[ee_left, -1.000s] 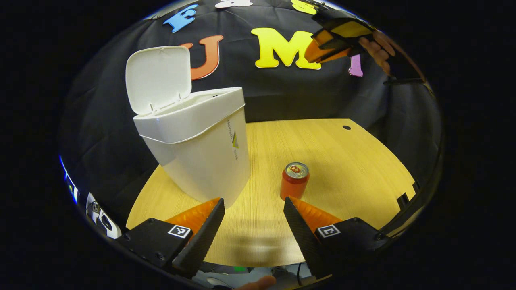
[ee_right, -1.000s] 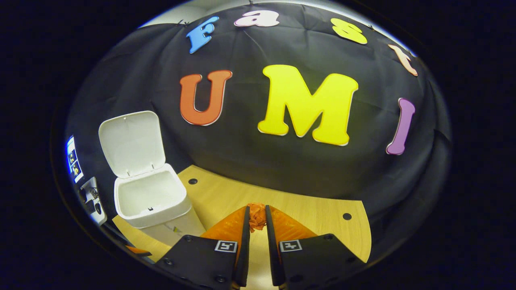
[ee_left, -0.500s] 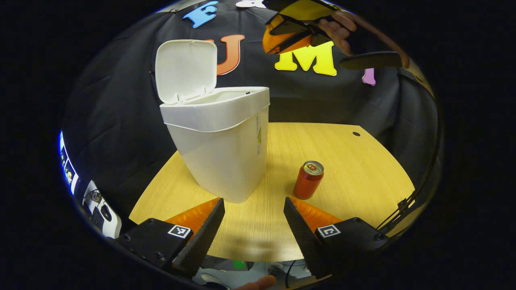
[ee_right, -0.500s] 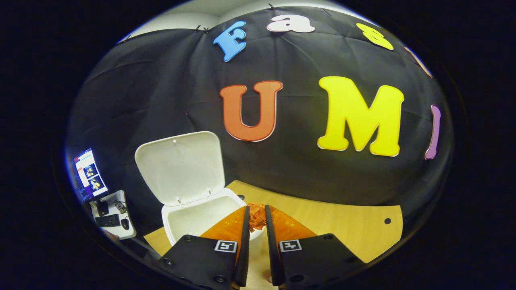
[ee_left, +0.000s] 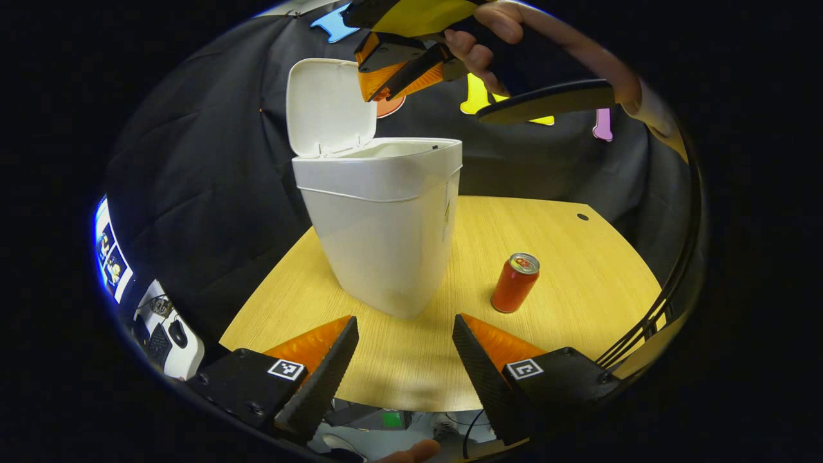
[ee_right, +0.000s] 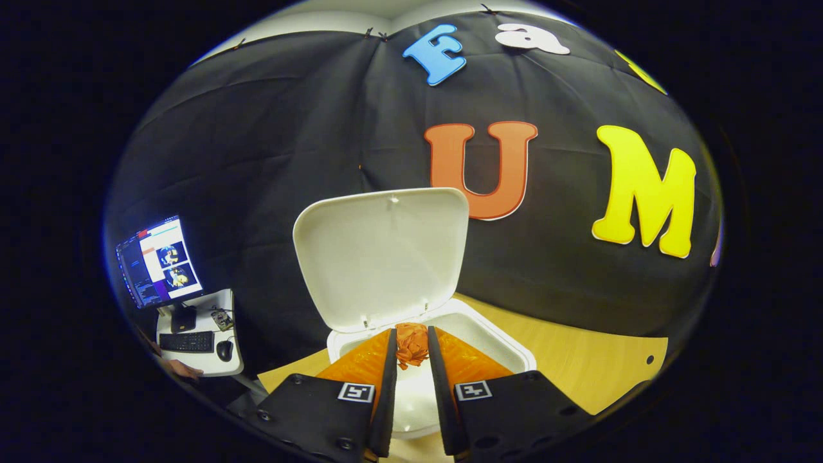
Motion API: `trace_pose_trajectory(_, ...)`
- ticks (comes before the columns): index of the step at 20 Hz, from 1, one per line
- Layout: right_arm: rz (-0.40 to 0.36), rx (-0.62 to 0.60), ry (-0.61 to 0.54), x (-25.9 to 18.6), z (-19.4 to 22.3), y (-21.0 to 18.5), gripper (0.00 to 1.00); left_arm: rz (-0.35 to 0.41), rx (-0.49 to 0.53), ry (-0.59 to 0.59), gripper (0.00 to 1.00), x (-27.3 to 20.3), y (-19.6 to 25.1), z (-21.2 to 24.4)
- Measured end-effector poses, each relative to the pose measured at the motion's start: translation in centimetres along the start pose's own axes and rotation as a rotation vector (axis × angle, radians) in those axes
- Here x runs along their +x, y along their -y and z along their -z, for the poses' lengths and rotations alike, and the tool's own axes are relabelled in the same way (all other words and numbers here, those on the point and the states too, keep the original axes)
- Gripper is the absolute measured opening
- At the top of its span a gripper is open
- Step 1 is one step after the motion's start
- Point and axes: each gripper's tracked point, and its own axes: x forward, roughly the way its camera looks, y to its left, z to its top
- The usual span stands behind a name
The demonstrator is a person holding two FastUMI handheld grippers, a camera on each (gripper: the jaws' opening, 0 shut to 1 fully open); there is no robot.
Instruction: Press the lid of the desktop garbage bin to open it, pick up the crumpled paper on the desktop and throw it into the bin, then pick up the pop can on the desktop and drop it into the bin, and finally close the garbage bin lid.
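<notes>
Hovering above the open bin, the right gripper has its jaws clenched on the crumpled paper; the left gripper is released, the pop can upright near the table's right edge.

Left gripper: your fingers are spread wide apart, nothing between them, held low and level.
Right gripper: your fingers are drawn close together, raised high in your hand.

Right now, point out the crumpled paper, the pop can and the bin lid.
crumpled paper (ee_right: 411,344), right gripper view, its middle.
pop can (ee_left: 514,285), left gripper view, its side.
bin lid (ee_right: 386,254), right gripper view, its inner face.
</notes>
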Motion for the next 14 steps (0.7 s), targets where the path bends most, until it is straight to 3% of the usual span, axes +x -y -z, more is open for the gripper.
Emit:
trace_pose_trajectory(3,-0.061,0.018,-0.003,0.0,0.2,-1.7,0.33,0.004,0.001,-0.001,0.98,0.0,-0.1,0.3)
trace_pose_trajectory(6,-0.055,0.028,-0.007,-0.1,0.5,-1.3,0.48,0.017,0.014,0.000,0.98,0.1,0.1,0.3)
trace_pose_trajectory(7,-0.059,0.034,-0.005,-0.1,0.4,-1.2,0.48,0.024,0.017,0.001,0.98,0.1,0.3,0.3)
trace_pose_trajectory(11,-0.024,0.064,0.019,-1.3,0.0,0.6,0.78,0.068,0.035,-0.004,0.98,1.0,1.7,0.4)
trace_pose_trajectory(12,0.010,0.066,0.029,-1.7,-0.2,2.1,0.90,0.085,0.047,-0.001,0.98,1.5,2.1,0.3)
trace_pose_trajectory(14,0.069,0.068,0.037,-2.5,0.1,4.7,0.94,0.121,0.071,0.004,0.98,2.2,3.4,0.0)
